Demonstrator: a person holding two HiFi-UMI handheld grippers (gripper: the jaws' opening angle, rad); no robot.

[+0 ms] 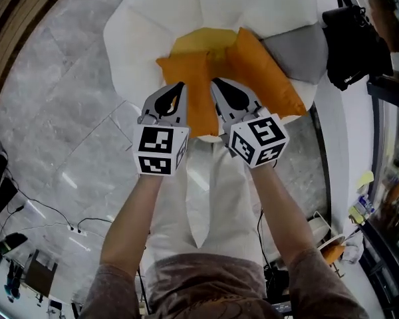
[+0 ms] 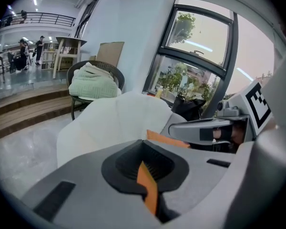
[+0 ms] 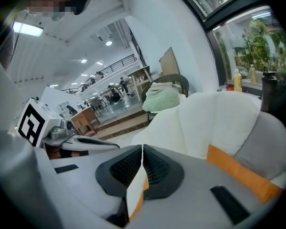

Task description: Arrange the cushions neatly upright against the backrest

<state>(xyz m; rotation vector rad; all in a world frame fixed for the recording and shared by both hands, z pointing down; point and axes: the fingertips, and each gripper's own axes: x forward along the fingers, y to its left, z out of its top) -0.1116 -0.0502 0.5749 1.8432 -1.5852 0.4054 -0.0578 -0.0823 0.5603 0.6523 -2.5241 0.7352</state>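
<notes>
Your left tongs (image 1: pixel 176 95) are pressed together on a thin fold of the square orange fabric cushion (image 1: pixel 193 72); your right tongs (image 1: pixel 225 93) are likewise clamped on a fold of orange cloth with a pale underside; this is probably the same cushion's near edge, though it may belong to the second orange cushion (image 1: pixel 269 78) just beside it. Both cushions lie just ahead of the tips, slumped, long axes running away from you toward the white padded scalloped backrest (image 1: pixel 253 2); both hands are equally near. The cloth is soft, matte and pliant; expect sag on lifting. A yellow cushion (image 1: pixel 199 42) and a grey cushion (image 1: pixel 299 52) sit behind, nearer the backrest.
</notes>
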